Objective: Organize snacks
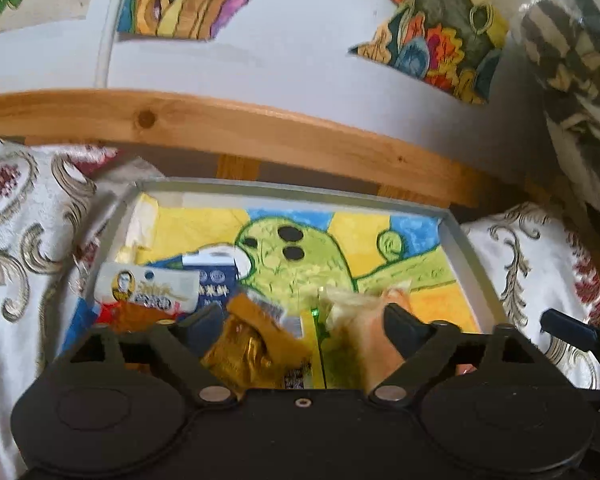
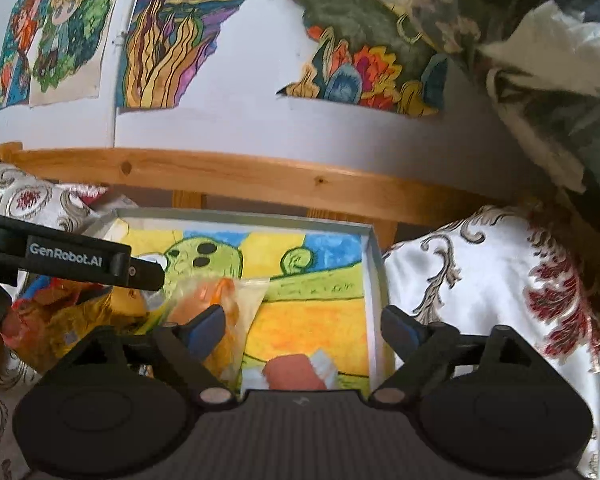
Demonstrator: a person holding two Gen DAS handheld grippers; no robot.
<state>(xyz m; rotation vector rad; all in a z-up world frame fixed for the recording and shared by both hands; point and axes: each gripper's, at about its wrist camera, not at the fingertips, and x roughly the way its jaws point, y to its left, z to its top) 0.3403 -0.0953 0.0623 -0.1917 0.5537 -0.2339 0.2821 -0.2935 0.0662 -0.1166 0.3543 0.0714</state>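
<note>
Left gripper (image 1: 304, 316): our jaws stand wide apart over the left half of the tray, holding nothing; the gold packet and the clear bag lie between the fingers, with no sign of pinching.

Right gripper (image 2: 303, 322): our jaws are also wide apart and empty, hovering over the tray's right half. Its left finger overlaps the clear bag in view; we cannot tell if they touch.

Brown snack (image 2: 296, 372): nearest to us in the right view, lying in the tray just ahead of the right gripper, apart from the other snacks.

Gold packet (image 1: 248, 344): in the tray, left of centre, crumpled, beside the clear bag.

Clear bag (image 2: 220, 308): in the tray with something orange inside, around the middle.

White packet (image 1: 148, 286): further in, at the tray's left side, overlapping a blue packet (image 1: 216, 280) behind it.

Tray (image 2: 374, 256): a shallow box with a painted drawing as its floor, resting on a patterned cloth (image 2: 480, 280); its far and right parts are bare.

Done: we judge that several snacks already sit inside the tray.

Left: they lie heaped and overlapping at the left, so we judge spreading or lining them up remains. We see no snacks outside the tray, though the views are narrow.

Beyond: a wooden rail (image 1: 260, 128), then a wall with drawings.
</note>
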